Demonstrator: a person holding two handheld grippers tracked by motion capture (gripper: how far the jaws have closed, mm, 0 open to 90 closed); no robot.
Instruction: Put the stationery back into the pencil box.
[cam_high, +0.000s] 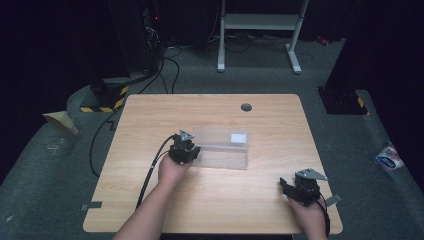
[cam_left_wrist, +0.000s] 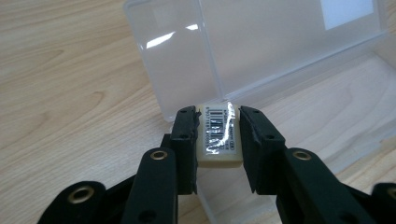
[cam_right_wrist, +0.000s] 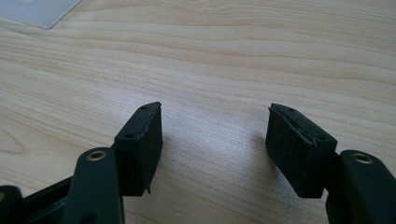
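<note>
A clear plastic case (cam_high: 222, 148) lies open in the middle of the wooden table (cam_high: 150, 200), its lid folded back with a white label on it. My left gripper (cam_high: 192, 150) is at the case's left end. In the left gripper view my left gripper (cam_left_wrist: 218, 122) is shut on a cream eraser (cam_left_wrist: 217, 135) in a barcode wrapper, held over the open case (cam_left_wrist: 280, 56). My right gripper (cam_high: 286, 186) rests near the table's front right, and in the right gripper view the right gripper (cam_right_wrist: 215, 140) stands open over bare wood with nothing between its jaws.
A round cable hole (cam_high: 246, 107) sits near the table's far edge. A grey corner of the case (cam_right_wrist: 39, 10) appears at the top left of the right gripper view. Beyond the table are a white desk frame (cam_high: 260, 30) and floor cables.
</note>
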